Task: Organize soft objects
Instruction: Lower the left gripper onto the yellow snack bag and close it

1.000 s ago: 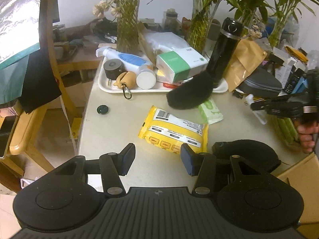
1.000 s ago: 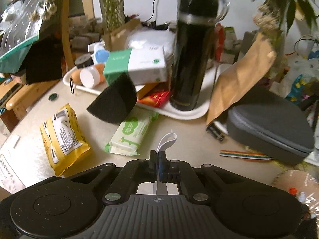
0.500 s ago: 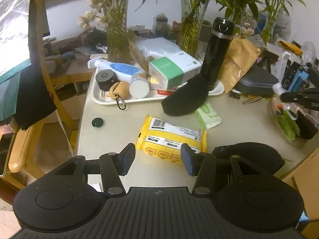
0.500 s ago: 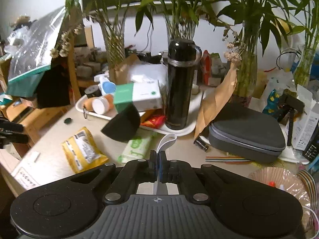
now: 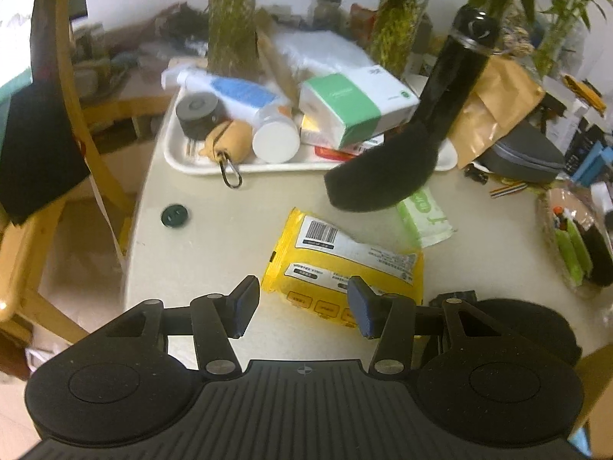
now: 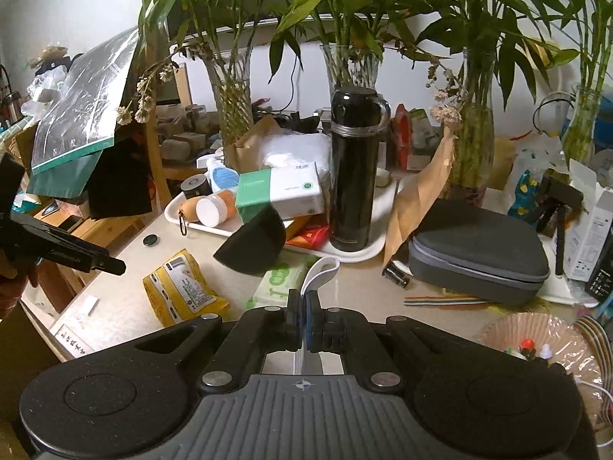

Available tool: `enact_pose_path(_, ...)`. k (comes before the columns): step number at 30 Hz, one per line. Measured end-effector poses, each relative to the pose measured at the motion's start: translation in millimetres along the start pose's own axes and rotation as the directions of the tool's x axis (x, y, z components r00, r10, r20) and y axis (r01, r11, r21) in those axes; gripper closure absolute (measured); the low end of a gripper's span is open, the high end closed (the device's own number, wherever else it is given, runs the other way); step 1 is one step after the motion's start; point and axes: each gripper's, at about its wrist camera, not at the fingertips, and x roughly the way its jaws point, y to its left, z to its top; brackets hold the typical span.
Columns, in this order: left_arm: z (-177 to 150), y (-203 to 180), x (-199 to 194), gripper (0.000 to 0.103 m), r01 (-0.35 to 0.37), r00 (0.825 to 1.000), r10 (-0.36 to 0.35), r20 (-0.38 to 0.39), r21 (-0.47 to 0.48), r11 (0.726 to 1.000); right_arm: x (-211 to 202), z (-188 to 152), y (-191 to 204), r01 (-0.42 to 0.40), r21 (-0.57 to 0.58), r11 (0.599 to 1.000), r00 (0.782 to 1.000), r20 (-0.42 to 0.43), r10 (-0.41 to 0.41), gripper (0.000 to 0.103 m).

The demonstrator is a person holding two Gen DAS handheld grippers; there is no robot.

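Left gripper opening above crinkly yellow pouch; right gripper pinches flat white strap.

On the desk I count one yellow packet, one green wipes pack, two black soft pads, one white tray, one tissue box, one black flask, one grey case and four glass vases.
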Motion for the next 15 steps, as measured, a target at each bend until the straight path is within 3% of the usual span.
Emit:
enact_pose_path(2,2.6,3.4,5.0,0.035,0.022,0.999,-0.023,-0.023,-0.034,0.999,0.0,-0.1,-0.7,-0.003,-0.001,1.000,1.000,0.001,0.003,0.099)
enact_pose_path(5,5.6,10.5,15.3,0.034,0.075,0.994,-0.083,-0.068,-0.112,0.991,-0.3,0.3,0.3,-0.006,-0.007,1.000,1.000,0.006,0.006,0.099)
enact_pose_path(7,7.1,17.6,26.3,0.034,0.125,0.983,-0.148,-0.112,-0.188,0.974,-0.1,0.9,0.5,-0.009,-0.008,1.000,1.000,0.007,0.009,0.099)
enact_pose_path(11,9.2,26.6,49.0,0.024,0.190,0.956,-0.244,-0.164,-0.289,0.938,1.0,0.8,2.2,-0.017,-0.016,1.000,1.000,0.007,0.017,0.099)
enact_pose_path(15,8.3,37.8,74.3,0.023,0.181,0.935,-0.281,-0.216,-0.390,0.903,0.8,1.9,2.9,-0.025,-0.026,0.999,1.000,0.012,0.025,0.099)
